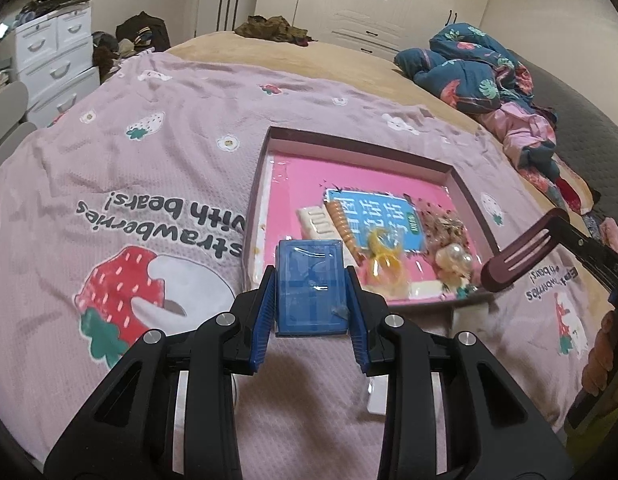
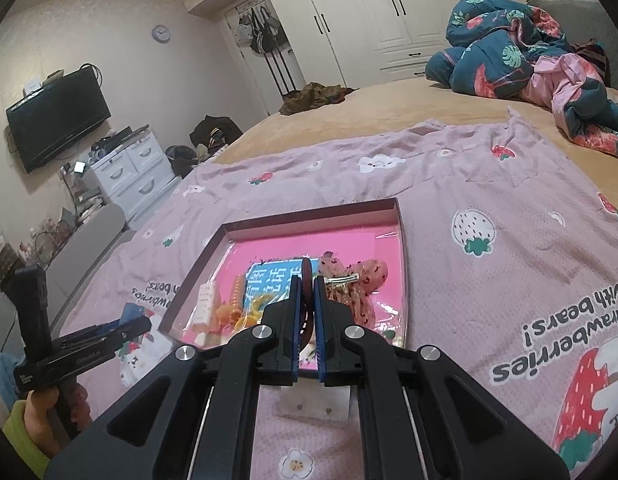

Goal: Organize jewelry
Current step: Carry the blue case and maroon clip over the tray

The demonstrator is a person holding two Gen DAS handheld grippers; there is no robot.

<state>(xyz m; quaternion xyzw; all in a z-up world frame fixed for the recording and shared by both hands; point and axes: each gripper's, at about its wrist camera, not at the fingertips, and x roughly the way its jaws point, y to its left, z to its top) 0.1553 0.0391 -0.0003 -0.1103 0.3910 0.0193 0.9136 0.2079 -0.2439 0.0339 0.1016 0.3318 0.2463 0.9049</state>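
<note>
- Two grippers are loaded at once, each carrying one item above the strawberry-print blanket [image 1: 157, 184].
- Left gripper [image 1: 309, 292]: jaws closed against the two long sides of a translucent blue case [image 1: 309, 286], held level just short of the near-left corner of the shallow pink-lined box [image 1: 265, 148].
- Right gripper [image 2: 307, 320]: jaws pressed together on a dark maroon hair clip [image 2: 306, 276]; the left view shows its slotted end [image 1: 517, 250] at the box's near-right corner.
- Box contents: a blue printed card [image 1: 373, 220], an orange beaded piece [image 1: 343, 224], yellow rings [image 1: 383, 256], pearly beads [image 1: 453, 258], a pink bow clip [image 2: 349, 288].
- Judged step: carrying phase, both items not yet set down.
- Next move calls for picking a bare patch of pink lining, lowering one item at a time, and parting the jaws only once it rests, so the loose pieces are not disturbed.
</note>
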